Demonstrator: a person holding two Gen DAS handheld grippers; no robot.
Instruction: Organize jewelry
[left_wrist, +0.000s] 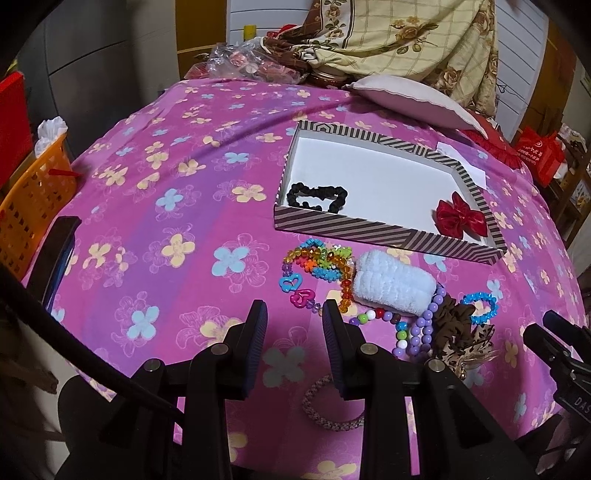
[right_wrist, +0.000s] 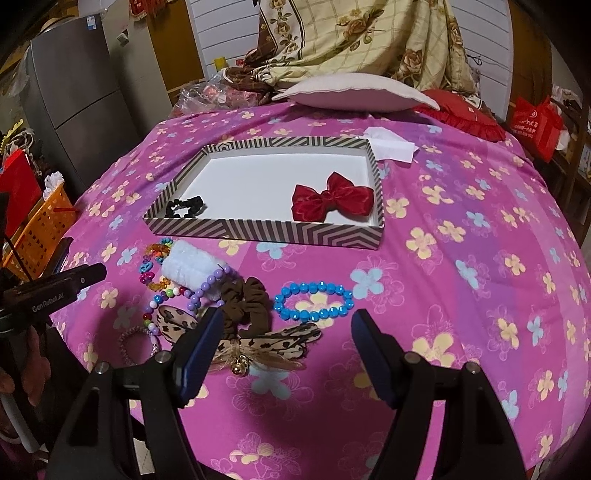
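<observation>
Judging by the striped box (right_wrist: 258, 232), we are early on: only the black scrunchie (right_wrist: 184, 206) and red bow (right_wrist: 332, 199) lie inside. Bead bracelets, the brown scrunchie (right_wrist: 247, 299) and blue bracelet (right_wrist: 314, 299) wait on the bedspread near us. Left gripper (left_wrist: 293, 317) and right gripper (right_wrist: 288, 325) hover spread, empty. Right of the pile, the bedspread lies bare.
</observation>
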